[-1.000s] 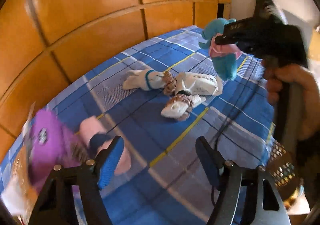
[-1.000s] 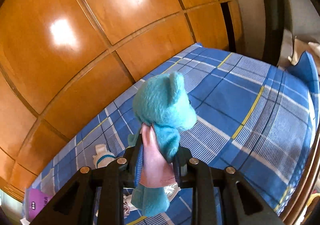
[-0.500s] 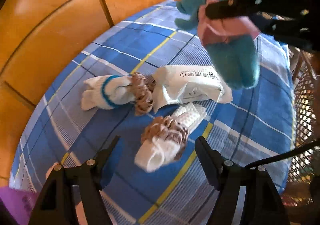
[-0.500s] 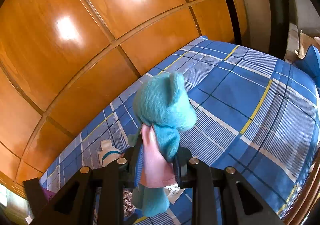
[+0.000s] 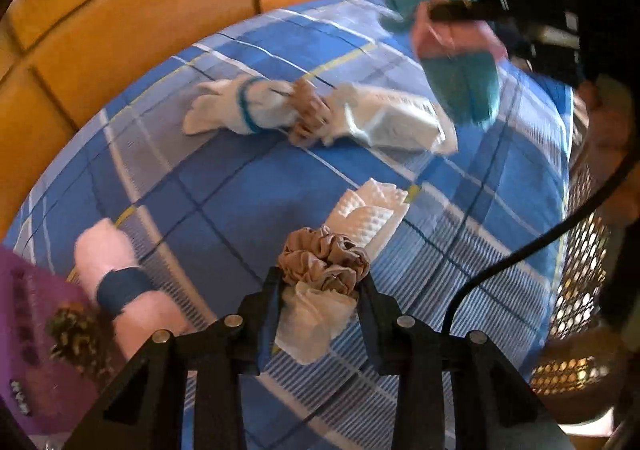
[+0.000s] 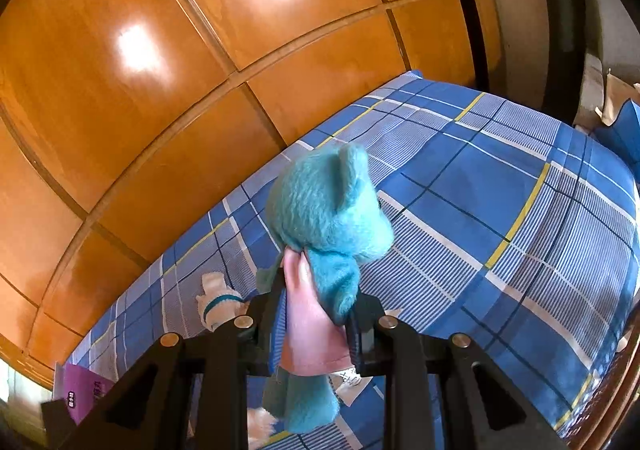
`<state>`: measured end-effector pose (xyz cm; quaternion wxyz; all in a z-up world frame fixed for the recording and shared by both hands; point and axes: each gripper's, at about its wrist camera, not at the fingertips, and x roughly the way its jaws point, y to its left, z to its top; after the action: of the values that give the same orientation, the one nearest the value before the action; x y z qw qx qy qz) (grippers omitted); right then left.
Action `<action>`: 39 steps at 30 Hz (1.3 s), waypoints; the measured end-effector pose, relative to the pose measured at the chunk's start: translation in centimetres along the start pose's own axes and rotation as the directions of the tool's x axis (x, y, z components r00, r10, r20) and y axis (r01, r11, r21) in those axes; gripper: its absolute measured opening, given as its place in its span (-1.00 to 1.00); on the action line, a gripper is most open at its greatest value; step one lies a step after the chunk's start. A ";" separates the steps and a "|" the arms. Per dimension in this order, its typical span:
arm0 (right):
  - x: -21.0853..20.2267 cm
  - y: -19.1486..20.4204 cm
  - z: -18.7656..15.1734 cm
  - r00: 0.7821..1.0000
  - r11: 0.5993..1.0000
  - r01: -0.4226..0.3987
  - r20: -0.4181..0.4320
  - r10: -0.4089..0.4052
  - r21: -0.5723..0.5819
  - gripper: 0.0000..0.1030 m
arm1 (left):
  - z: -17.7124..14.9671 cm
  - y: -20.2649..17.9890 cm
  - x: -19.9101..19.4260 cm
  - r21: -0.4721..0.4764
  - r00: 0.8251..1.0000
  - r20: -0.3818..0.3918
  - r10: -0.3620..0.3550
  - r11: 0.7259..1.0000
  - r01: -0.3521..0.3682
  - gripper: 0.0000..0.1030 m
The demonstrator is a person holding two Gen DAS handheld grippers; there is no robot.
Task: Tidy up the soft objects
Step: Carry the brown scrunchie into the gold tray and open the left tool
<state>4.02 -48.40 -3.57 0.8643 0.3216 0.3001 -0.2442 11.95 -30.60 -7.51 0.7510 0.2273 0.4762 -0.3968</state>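
Note:
My left gripper (image 5: 318, 300) is shut on a white sock bundle with a tan scrunchie (image 5: 324, 262), on the blue plaid bed (image 5: 240, 201). My right gripper (image 6: 314, 316) is shut on a teal plush bear in a pink shirt (image 6: 328, 213) and holds it above the bed; the bear also shows at the upper right of the left wrist view (image 5: 460, 61). A white sock roll with a blue stripe (image 5: 240, 109), a second scrunchie (image 5: 310, 115) and a white wipes pack (image 5: 388, 121) lie further back. A pink sock roll with a navy band (image 5: 116, 274) lies at left.
A purple packet (image 5: 32, 350) lies at the bed's left edge. Orange wooden panels (image 6: 200, 49) stand behind the bed. A mesh basket (image 5: 580, 290) sits at the bed's right edge. The right part of the bed (image 6: 500, 230) is bare plaid sheet.
My left gripper moved forward to the white sock bundle and shut on it. My right gripper kept the bear aloft, almost still.

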 end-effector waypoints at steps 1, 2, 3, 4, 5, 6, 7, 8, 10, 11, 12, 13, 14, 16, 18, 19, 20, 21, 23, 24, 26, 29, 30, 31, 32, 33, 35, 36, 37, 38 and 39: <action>0.0 0.0 0.0 1.000 1.000 0.003 -0.001 -0.003 -0.002 -0.53 | 0.3 0.4 -0.5 -0.022 1.000 0.015 0.000 1.000 0.000 -0.31; 0.0 0.1 0.0 1.000 1.000 0.006 -0.001 -0.006 -0.005 -0.53 | 0.7 0.8 -1.1 -0.049 1.000 0.030 0.000 0.999 0.001 -0.31; 0.0 0.1 0.0 1.000 1.000 0.010 -0.001 -0.010 -0.009 -0.53 | 1.3 1.4 -2.1 -0.085 0.999 0.054 0.006 0.996 -0.002 -0.31; 0.1 0.2 -0.1 1.000 1.000 0.015 -0.001 -0.015 -0.015 -0.53 | 1.9 1.8 -2.8 -0.103 0.997 0.073 0.010 0.995 -0.002 -0.31; 0.1 0.3 -0.1 1.000 1.000 0.018 -0.003 -0.018 -0.020 -0.53 | 2.8 2.3 -3.4 -0.119 0.995 0.097 0.018 0.993 -0.007 -0.31; 0.1 0.3 -0.1 1.000 1.000 0.020 -0.004 -0.020 -0.024 -0.53 | 3.5 2.7 -4.1 -0.131 0.993 0.115 0.031 0.991 -0.016 -0.31; 0.2 0.4 -0.1 1.000 0.999 0.022 -0.005 -0.022 -0.028 -0.53 | 4.4 3.3 -5.0 -0.150 0.989 0.138 0.047 0.988 -0.026 -0.31; 0.2 0.4 -0.1 1.000 0.999 0.023 -0.006 -0.023 -0.030 -0.53 | 4.8 3.7 -5.7 -0.165 0.987 0.152 0.051 0.986 -0.025 -0.31; 0.2 0.4 -0.1 1.000 0.999 0.027 -0.007 -0.027 -0.036 -0.53 | 6.3 5.3 -7.6 -0.212 0.978 0.188 0.089 0.976 -0.048 -0.31; 0.2 0.4 -0.1 1.000 0.999 0.028 -0.008 -0.028 -0.038 -0.53 | 7.1 6.3 -8.2 -0.230 0.974 0.200 0.105 0.972 -0.057 -0.31; 0.3 0.5 -0.1 1.000 0.999 0.029 -0.010 -0.029 -0.041 -0.53 | 7.6 7.0 -8.9 -0.243 0.970 0.209 0.121 0.968 -0.068 -0.30; 0.3 0.6 -0.1 0.999 0.999 0.030 -0.011 -0.031 -0.044 -0.53 | 7.7 7.9 -9.9 -0.258 0.965 0.218 0.146 0.962 -0.087 -0.30; 0.3 0.6 -0.1 0.999 0.998 0.033 -0.012 -0.033 -0.047 -0.53 | 8.3 9.3 -10.7 -0.281 0.959 0.224 0.175 0.954 -0.108 -0.30; 0.3 0.7 -0.2 0.999 0.998 0.029 -0.014 -0.030 -0.052 -0.53 | 8.6 12.2 -12.1 -0.344 0.948 0.230 0.221 0.929 -0.133 -0.31; 0.4 0.8 -0.2 0.999 0.998 0.028 -0.016 -0.029 -0.058 -0.53 | 8.0 15.0 -13.6 -0.409 0.935 0.236 0.266 0.900 -0.153 -0.31; 0.4 0.8 -0.2 0.999 0.998 0.027 -0.017 -0.028 -0.060 -0.53 | 7.3 16.4 -14.5 -0.441 0.928 0.236 0.290 0.882 -0.164 -0.30; 0.4 0.8 -0.2 1.000 0.998 0.024 -0.019 -0.025 -0.061 -0.53 | 6.4 18.3 -15.6 -0.484 0.917 0.232 0.323 0.856 -0.179 -0.30; 0.4 0.8 -0.2 1.000 0.998 0.023 -0.020 -0.025 -0.063 -0.53 | 5.5 19.5 -16.4 -0.511 0.910 0.228 0.345 0.838 -0.190 -0.30; 0.5 0.8 -0.2 0.999 0.998 0.023 -0.022 -0.024 -0.066 -0.53 | 3.1 22.2 -18.0 -0.564 0.892 0.212 0.399 0.796 -0.222 -0.30; 0.5 0.8 -0.2 0.999 0.997 0.022 -0.022 -0.023 -0.068 -0.53 | 2.0 23.1 -18.5 -0.580 0.886 0.205 0.416 0.781 -0.233 -0.30; 0.5 0.9 -0.2 0.999 0.997 0.024 -0.023 -0.025 -0.071 -0.53 | -1.2 25.0 -19.7 -0.625 0.868 0.182 0.462 0.736 -0.260 -0.30; 0.5 0.9 -0.3 0.999 0.997 0.030 -0.025 -0.032 -0.075 -0.53 | -5.4 27.1 -20.7 -0.683 0.858 0.160 0.488 0.682 -0.261 -0.30; 0.6 0.9 -0.3 0.999 0.996 0.032 -0.026 -0.034 -0.078 -0.53 | -7.2 27.7 -21.0 -0.705 0.855 0.152 0.496 0.661 -0.258 -0.30; 0.6 1.0 -0.3 0.999 0.996 0.036 -0.027 -0.039 -0.081 -0.53 | -8.7 28.2 -21.2 -0.723 0.853 0.146 0.501 0.643 -0.254 -0.30; 0.6 1.0 -0.3 0.999 0.996 0.039 -0.027 -0.042 -0.083 -0.53 | -10.3 28.5 -21.5 -0.741 0.851 0.140 0.506 0.624 -0.249 -0.30; 0.6 1.1 -0.3 0.999 0.995 0.042 -0.026 -0.044 -0.086 -0.53 | -12.0 28.7 -21.8 -0.759 0.848 0.137 0.511 0.605 -0.241 -0.30; 0.6 1.1 -0.4 0.998 0.994 0.049 -0.026 -0.052 -0.093 -0.53 | -14.8 29.0 -22.1 -0.785 0.841 0.130 0.525 0.572 -0.236 -0.30; 0.6 1.2 -0.4 0.998 0.994 0.053 -0.026 -0.055 -0.095 -0.53 | -16.8 29.1 -22.4 -0.804 0.837 0.124 0.533 0.548 -0.230 -0.30; 0.6 1.3 -0.4 0.998 0.993 0.057 -0.027 -0.060 -0.099 -0.53 | -17.9 29.2 -22.5 -0.813 0.836 0.121 0.535 0.536 -0.226 -0.30; 0.6 1.3 -0.4 0.998 0.993 0.061 -0.027 -0.064 -0.102 -0.53 | -19.6 29.2 -22.7 -0.824 0.834 0.111 0.541 0.519 -0.227 -0.30; 0.7 1.4 -0.4 0.997 0.992 0.065 -0.027 -0.068 -0.106 -0.53 | -20.7 29.1 -22.9 -0.828 0.831 0.103 0.547 0.510 -0.233 -0.30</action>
<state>5.18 -47.32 -3.73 0.8668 0.2690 0.3362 -0.2516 19.20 9.92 2.80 0.9144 -0.0977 0.3927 0.0030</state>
